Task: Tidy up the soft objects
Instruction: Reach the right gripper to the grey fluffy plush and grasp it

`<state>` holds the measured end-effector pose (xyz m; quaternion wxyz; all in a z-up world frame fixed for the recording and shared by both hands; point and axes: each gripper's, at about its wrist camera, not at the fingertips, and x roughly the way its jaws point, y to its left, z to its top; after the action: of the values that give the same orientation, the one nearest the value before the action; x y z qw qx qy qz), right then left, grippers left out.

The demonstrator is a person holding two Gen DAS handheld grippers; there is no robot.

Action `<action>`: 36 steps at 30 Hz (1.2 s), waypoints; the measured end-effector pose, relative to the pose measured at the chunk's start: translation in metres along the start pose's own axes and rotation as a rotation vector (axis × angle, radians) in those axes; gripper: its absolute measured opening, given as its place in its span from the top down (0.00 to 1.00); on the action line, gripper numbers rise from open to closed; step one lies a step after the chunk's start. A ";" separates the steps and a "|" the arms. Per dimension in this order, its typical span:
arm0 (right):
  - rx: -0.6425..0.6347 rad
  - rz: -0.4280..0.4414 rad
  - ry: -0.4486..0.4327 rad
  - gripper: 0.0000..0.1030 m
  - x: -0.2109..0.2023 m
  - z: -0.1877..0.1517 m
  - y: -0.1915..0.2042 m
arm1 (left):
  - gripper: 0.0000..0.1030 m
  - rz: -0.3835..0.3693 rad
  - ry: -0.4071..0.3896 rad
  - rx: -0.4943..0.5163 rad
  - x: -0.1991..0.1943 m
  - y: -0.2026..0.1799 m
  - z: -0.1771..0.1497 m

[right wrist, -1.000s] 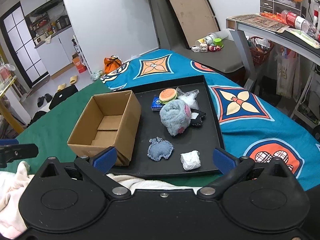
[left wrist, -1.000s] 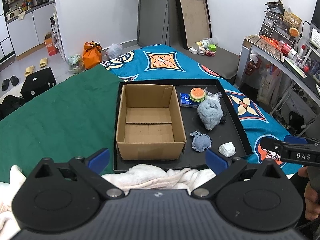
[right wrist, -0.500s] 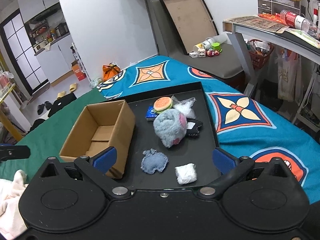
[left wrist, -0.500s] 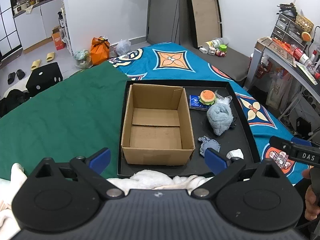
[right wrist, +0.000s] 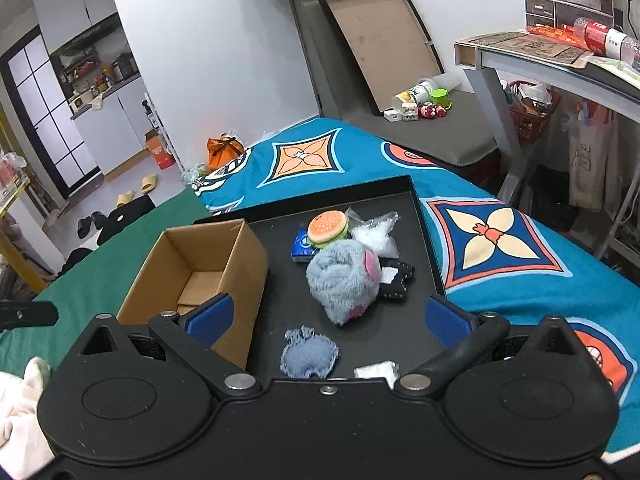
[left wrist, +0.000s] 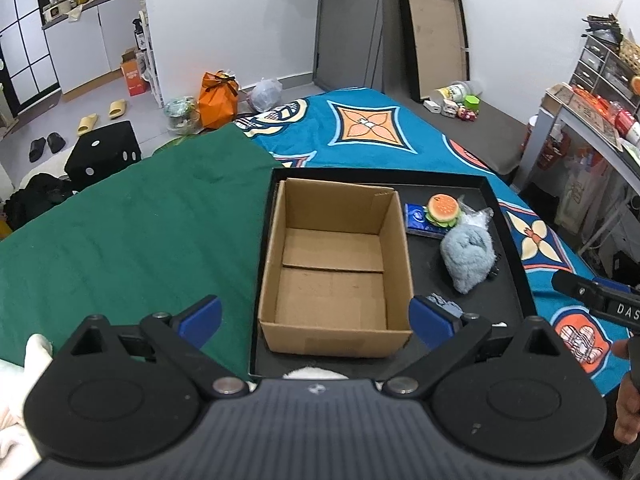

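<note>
An open, empty cardboard box (left wrist: 336,268) (right wrist: 196,276) stands at the left of a black tray (left wrist: 512,236) (right wrist: 424,240). To its right lie a grey plush ball (left wrist: 468,256) (right wrist: 344,276), a burger toy (left wrist: 442,209) (right wrist: 327,227), a blue tissue pack (left wrist: 418,220), a clear bag (right wrist: 378,234), a small grey-blue soft piece (right wrist: 308,354) and a white wad (right wrist: 376,371). My left gripper (left wrist: 316,320) is open and empty, above the box's near edge. My right gripper (right wrist: 328,318) is open and empty, above the small soft piece.
The tray sits on a bed with a green cloth (left wrist: 120,240) on the left and a blue patterned cover (right wrist: 500,248) on the right. A white towel (right wrist: 20,400) lies at the near left. A desk (right wrist: 560,64) stands to the right.
Both grippers have risen and moved forward over the tray. The box and soft things now sit lower and closer in both views. Nothing on the tray has moved.
</note>
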<state>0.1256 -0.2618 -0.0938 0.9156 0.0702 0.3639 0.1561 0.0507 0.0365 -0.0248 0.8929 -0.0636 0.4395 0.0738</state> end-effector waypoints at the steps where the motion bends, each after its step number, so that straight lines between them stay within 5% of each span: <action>1: 0.002 0.002 0.002 0.01 0.004 0.002 -0.001 | 0.03 0.002 0.002 -0.004 0.003 0.001 0.002; 14: 0.000 0.004 0.078 0.05 0.064 0.014 -0.003 | 0.20 0.028 0.046 -0.051 0.052 0.018 0.019; 36: -0.075 -0.036 0.140 0.05 0.153 0.013 0.004 | 0.38 0.065 0.165 0.038 0.129 0.029 0.021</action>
<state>0.2386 -0.2067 -0.1814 0.8925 0.0180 0.4223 0.1576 0.1392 0.0787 -0.1165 0.8518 -0.0381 0.5150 0.0886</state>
